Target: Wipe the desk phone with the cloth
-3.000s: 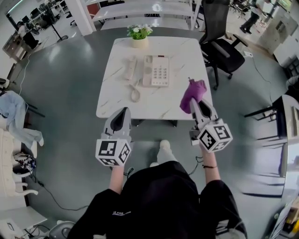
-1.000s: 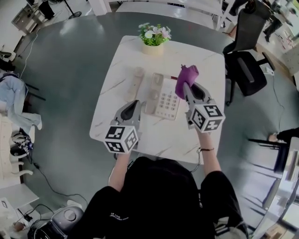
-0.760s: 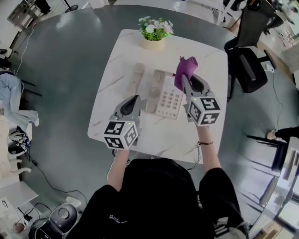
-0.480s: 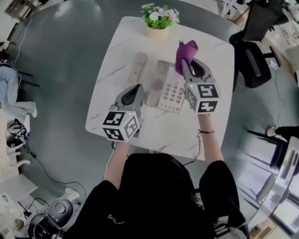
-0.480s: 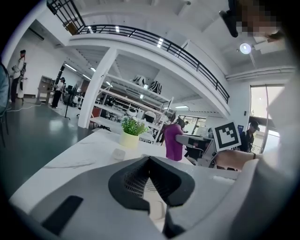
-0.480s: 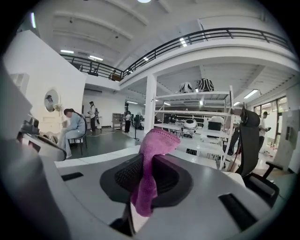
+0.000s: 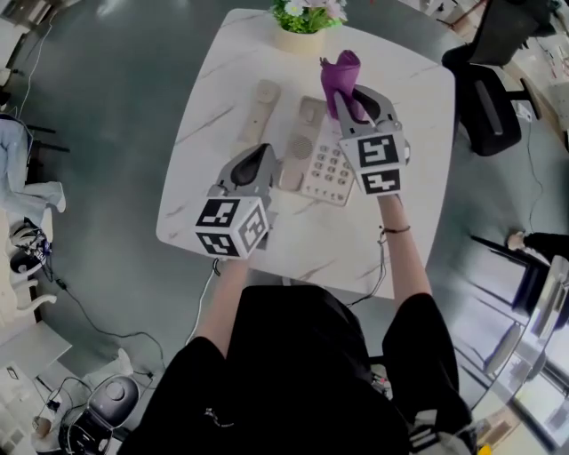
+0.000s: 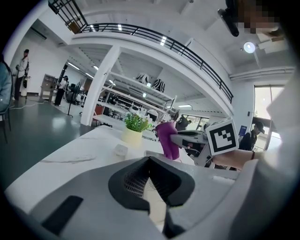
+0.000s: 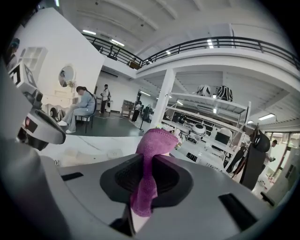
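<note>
The beige desk phone (image 7: 322, 165) lies on the white marble table (image 7: 396, 222), its handset (image 7: 258, 110) off the cradle to the left. My right gripper (image 7: 343, 98) is shut on a purple cloth (image 7: 340, 75) that sticks up past the jaws over the phone's far end. That cloth (image 9: 149, 174) fills the jaw gap in the right gripper view. My left gripper (image 7: 259, 155) is shut and empty, just left of the phone base. The left gripper view shows its jaws (image 8: 149, 206) closed, with the cloth (image 8: 167, 140) and the right gripper (image 8: 193, 138) ahead.
A potted plant (image 7: 305, 19) stands at the table's far edge, also visible as a plant (image 8: 134, 129) in the left gripper view. A black office chair (image 7: 491, 96) sits to the right of the table. Grey floor surrounds the table.
Both grippers have moved forward over the table. The right one carried the cloth from the near right edge to above the phone; the left one came up beside the phone base.
</note>
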Action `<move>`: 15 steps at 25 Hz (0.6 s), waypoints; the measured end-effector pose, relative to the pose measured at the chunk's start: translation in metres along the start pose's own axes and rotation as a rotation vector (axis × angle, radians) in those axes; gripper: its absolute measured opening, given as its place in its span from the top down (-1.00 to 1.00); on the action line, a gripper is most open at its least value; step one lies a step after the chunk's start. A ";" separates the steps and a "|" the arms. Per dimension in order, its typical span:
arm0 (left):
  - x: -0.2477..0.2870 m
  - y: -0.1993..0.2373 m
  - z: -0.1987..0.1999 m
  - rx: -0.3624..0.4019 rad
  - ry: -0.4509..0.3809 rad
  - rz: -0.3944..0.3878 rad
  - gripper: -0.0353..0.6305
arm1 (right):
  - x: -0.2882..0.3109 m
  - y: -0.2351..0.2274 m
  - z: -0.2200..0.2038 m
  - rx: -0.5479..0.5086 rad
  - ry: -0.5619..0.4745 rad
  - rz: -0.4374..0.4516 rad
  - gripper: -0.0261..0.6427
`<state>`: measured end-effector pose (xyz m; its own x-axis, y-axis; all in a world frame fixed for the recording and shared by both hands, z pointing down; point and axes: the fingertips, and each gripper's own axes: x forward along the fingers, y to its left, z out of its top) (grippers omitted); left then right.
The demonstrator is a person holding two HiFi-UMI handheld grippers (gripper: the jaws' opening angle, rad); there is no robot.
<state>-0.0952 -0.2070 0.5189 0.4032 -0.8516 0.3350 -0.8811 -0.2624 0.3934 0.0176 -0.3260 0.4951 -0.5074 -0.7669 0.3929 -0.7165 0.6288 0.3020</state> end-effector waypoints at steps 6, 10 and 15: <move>-0.002 0.005 -0.003 -0.021 0.001 0.019 0.90 | 0.015 0.020 -0.010 -0.075 0.047 0.070 0.81; -0.004 0.007 -0.006 -0.030 0.005 0.025 0.90 | 0.022 0.033 -0.021 -0.087 0.087 0.117 0.81; -0.009 0.012 -0.008 -0.048 -0.001 0.042 0.90 | 0.025 0.051 -0.039 -0.056 0.142 0.181 0.81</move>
<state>-0.1078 -0.1986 0.5270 0.3662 -0.8616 0.3514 -0.8843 -0.2048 0.4196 -0.0131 -0.3085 0.5541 -0.5500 -0.6175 0.5623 -0.5904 0.7637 0.2612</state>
